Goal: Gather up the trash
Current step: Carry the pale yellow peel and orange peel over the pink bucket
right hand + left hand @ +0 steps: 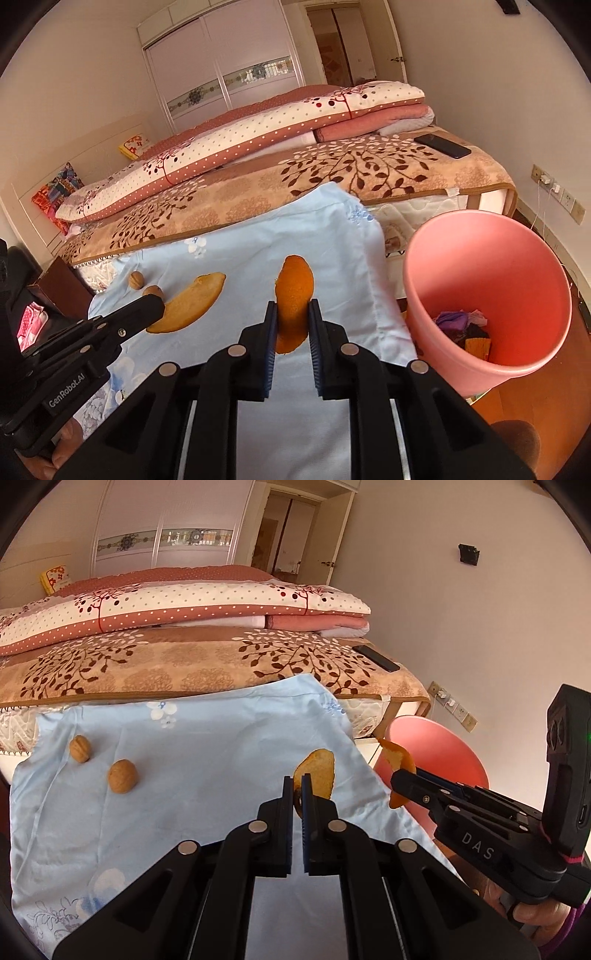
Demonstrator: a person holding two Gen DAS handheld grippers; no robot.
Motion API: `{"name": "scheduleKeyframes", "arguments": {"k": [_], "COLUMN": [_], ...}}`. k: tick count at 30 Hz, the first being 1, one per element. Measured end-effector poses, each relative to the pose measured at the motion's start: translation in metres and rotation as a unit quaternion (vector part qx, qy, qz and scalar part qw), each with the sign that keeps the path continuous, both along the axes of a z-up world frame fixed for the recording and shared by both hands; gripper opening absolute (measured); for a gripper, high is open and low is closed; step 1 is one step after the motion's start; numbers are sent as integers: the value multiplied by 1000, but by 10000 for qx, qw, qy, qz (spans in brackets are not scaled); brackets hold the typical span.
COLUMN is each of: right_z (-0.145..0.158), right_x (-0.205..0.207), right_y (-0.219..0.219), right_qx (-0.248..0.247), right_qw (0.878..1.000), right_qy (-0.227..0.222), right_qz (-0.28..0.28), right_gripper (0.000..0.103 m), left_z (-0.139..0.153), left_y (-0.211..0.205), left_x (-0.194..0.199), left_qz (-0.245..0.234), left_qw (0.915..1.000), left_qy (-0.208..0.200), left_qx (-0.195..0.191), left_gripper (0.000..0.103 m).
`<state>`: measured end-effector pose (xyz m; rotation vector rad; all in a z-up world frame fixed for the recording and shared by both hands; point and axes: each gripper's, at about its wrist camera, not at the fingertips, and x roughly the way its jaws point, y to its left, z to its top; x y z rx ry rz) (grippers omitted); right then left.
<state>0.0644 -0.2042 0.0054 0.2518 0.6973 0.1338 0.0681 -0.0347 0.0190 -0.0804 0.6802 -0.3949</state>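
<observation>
Both tongs were clamped on orange peel: left tongs (298, 786) pinched a flat pale-sided piece (318, 777), right tongs (291, 314) a curled orange strip (293, 295), both above the blue cloth (332, 236) beside the pink bin (491, 236). Peel looked light, bendy, probably slick; gripping mid-strip seemed safest.

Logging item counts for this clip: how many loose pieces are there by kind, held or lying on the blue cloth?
Curled orange peel pieces: 2, one in the left tongs (pale-sided orange peel piece), one in the right tongs (bright orange peel piece).
Round brown walnuts on the light blue cloth: 2 (far walnut, near walnut).
Total: 4
</observation>
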Motion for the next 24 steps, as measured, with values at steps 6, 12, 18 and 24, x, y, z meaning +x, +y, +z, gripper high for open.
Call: {"name": "scheduleKeyframes", "arguments": {"k": [6,12,18,24], "right_z": [3,7,7,4], "right_x": [-12,-19,-21,-20], "right_y": [-32,-57,-84,-104], "right_qx": [-14,-46,-19,-6], "right_qw": [9993,9974,9947,9919], "right_qy": [-120,-248,-269,-246], "right_qz": [-355,-678,-992,-1247], "right_gripper": [16,16,16,16], "left_z": [7,14,16,15], "left_y": [-37,-71,-100,-122], "left_x": [7,12,17,24], "left_qz": [-257,-503,-694,-823], "left_qw": [9995,9980,9963,9950], "left_qy": [-163,-370,-479,-527], "left_qx": [60,126,138,187], "left_gripper": [3,3,3,3]}}
